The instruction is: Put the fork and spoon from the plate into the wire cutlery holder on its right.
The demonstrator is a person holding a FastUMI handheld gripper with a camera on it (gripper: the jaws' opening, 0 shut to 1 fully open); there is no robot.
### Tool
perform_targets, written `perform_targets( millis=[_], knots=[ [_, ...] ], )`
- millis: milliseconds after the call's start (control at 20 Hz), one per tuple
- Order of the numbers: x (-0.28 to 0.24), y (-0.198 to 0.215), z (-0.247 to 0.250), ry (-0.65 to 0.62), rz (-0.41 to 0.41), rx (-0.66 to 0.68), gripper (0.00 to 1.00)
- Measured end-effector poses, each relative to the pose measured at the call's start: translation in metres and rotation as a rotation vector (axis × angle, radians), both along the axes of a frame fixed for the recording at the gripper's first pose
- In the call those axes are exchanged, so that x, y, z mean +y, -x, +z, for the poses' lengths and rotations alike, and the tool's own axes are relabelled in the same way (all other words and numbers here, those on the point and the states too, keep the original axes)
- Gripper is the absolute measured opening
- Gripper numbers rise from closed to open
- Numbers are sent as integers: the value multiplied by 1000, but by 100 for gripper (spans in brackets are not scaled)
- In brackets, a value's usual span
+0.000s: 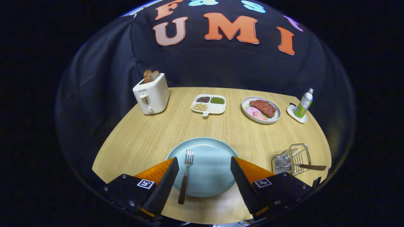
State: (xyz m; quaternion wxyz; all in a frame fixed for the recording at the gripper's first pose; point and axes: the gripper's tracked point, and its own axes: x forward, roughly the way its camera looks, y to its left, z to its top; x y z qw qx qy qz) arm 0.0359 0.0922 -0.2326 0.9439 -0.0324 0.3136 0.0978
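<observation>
Here the fork (pixel 186 176) lies between the wide-apart gripper (pixel 204 168) fingers.

Black tongs (pixel 204 176) housings with silver screws and square coded markers (one apiece), wedge-shaped fingers.

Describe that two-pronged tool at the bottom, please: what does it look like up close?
The gripper has two wedge-shaped fingers with ribbed inner pads. Each is bolted to a flat, dark block bearing a small square black-and-white marker and a few screws. The fingers stand open over a light blue plate.
</observation>
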Motion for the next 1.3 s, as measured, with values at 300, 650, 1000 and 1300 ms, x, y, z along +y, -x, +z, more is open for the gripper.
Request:
perform_targets(
  millis=[300,650,1000,1300],
  knots=[
    [23,6,-43,10,-8,17,99],
    [31,12,-84,19,-7,92,90],
    [34,15,-102,15,-9,137,37],
    [36,13,-103,10,-8,152,8]
  ],
)
